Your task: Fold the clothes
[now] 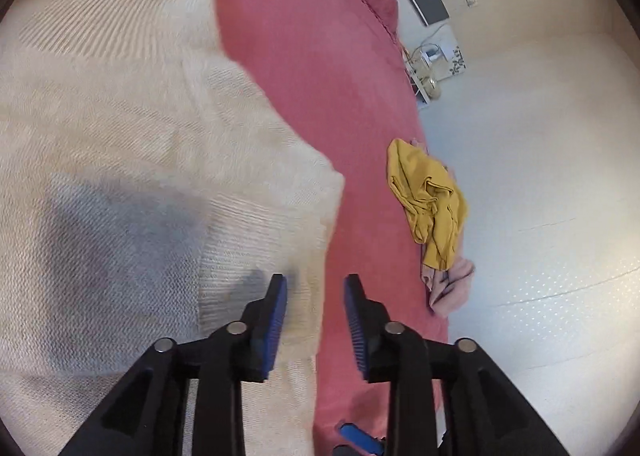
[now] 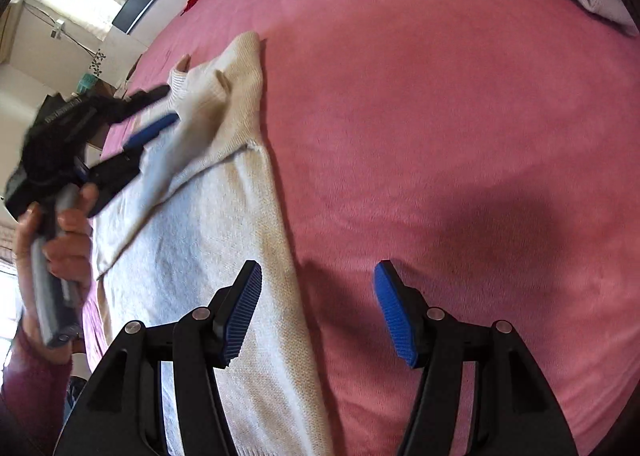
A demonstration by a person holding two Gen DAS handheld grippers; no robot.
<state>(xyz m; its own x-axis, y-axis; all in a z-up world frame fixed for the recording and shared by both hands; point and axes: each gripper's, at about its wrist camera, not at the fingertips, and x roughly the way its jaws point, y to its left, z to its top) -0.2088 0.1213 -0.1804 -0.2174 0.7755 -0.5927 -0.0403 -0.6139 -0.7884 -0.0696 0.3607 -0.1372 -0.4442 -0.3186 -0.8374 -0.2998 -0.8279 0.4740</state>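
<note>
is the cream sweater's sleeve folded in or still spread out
Folded in: the sleeve lies across the cream sweater body, cuff near the far edge, on the pink blanket.

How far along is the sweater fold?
Done: one sleeve lies folded across the cream sweater on the pink blanket. In hand: nothing; left gripper and right gripper are both open above the sweater's edge. Left: remaining folds, plus the yellow garment.

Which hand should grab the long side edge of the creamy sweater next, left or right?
Probably right. The right gripper hangs open straddling that edge of the sweater, while the left gripper is up by the folded sleeve.
</note>
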